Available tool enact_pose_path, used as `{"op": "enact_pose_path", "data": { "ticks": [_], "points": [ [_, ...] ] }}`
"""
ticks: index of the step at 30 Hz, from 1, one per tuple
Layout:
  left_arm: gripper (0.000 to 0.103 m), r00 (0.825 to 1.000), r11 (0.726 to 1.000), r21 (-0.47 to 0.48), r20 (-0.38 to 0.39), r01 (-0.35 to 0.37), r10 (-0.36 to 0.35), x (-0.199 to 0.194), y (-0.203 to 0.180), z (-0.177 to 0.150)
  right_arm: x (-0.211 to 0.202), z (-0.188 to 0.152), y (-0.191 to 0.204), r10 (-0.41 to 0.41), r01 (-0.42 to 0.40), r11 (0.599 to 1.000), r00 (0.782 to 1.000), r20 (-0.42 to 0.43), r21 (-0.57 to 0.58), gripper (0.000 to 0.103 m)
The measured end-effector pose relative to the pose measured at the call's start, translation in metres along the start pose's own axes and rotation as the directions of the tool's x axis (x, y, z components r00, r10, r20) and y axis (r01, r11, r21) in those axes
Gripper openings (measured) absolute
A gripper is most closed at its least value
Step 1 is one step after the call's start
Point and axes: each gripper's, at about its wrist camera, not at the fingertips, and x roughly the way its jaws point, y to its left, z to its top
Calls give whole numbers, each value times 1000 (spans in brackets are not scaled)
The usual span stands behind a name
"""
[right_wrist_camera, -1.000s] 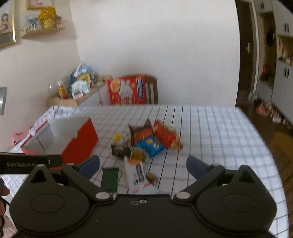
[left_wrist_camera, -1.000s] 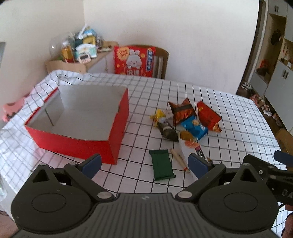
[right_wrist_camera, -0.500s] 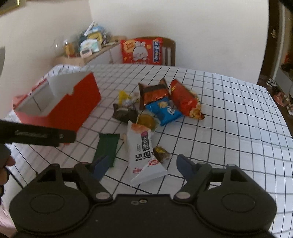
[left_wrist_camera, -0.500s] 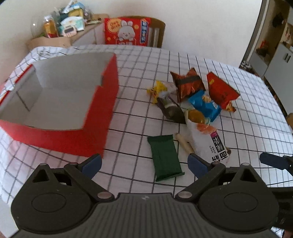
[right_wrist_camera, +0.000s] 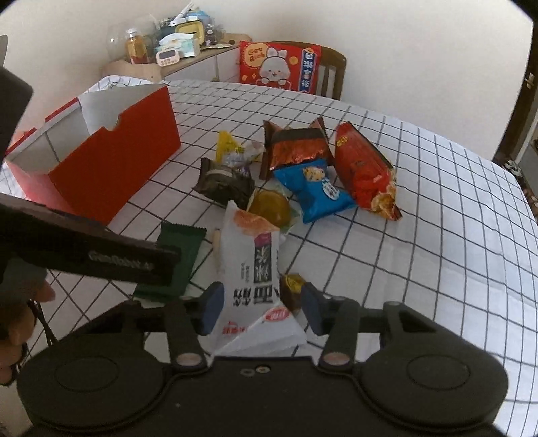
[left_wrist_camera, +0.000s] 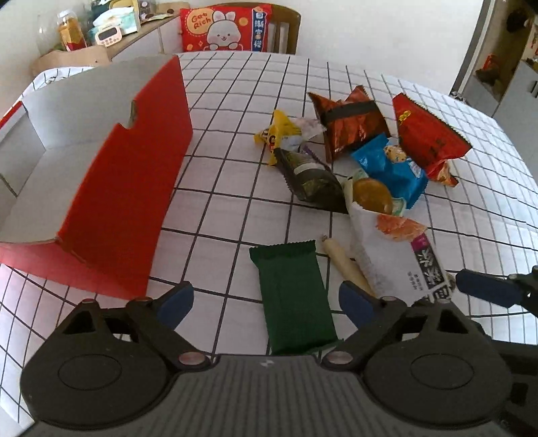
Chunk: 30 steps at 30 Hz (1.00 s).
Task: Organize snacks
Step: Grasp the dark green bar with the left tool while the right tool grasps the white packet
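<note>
Nearby, red box (left_wrist_camera: pixel 111 208) empty — both tongs unclenched, closing: left (left_wrist_camera: pixel 265 301), right (right_wrist_camera: pixel 262 307).

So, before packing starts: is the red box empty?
Seemingly empty: the red box shows bare grey floor in both views, though its near corner stays hidden.

Checked table (left_wrist_camera: pixel 235 208): red box (left_wrist_camera: pixel 127 201), snacks (right_wrist_camera: pixel 312 188)

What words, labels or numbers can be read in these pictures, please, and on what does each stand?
"Get Rich": red cushion on the chair.
"GenRobot.AI", blurred: side of the left gripper.
Large Chinese characters on the white packet: not legible to me.
White characters on the cushion's blue strip: too small to read.
Print on the blue bag, red bag and timer: too small or blurred.
</note>
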Motion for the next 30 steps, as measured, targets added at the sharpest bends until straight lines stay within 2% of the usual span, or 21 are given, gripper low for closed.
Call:
{"op": "enact_pose_path", "data": {
  "ticks": [2,5,8,15,18,20,22,24,30],
  "points": [
    [86,1000,1000,-11,-19,-2,2,6,1,3,5,1,2,0,0,1000,1000,-7,-15,36],
    [85,1000,1000,-12,-26,-15,15,12,-1,4,10,2,4,4,-4,1000,1000,-9,-26,32],
    [78,999,1000,-7,-34,-14,13,15,-4,4,10,4,6,2,-2,999,1000,-4,-35,28],
    [78,998,1000,0,-57,-8,8,23,-9,3,14,4,12,5,-5,998,1000,-6,-67,21],
    [77,998,1000,9,-62,-19,20,25,-11,2,17,4,13,6,-7,997,1000,-17,-72,15],
    [73,998,1000,14,-54,-21,21,25,-11,2,16,3,14,7,-8,997,1000,-14,-71,15],
    [57,999,1000,18,-45,-21,21,23,-13,2,16,4,13,9,-10,998,1000,-14,-65,13],
    [45,999,999,34,-39,-15,17,21,-16,2,15,4,13,14,-15,998,1000,-12,-61,12],
    [45,999,999,37,-46,13,-12,18,-13,1,12,3,10,21,-21,1000,1000,-12,-17,8]
  ]
}}
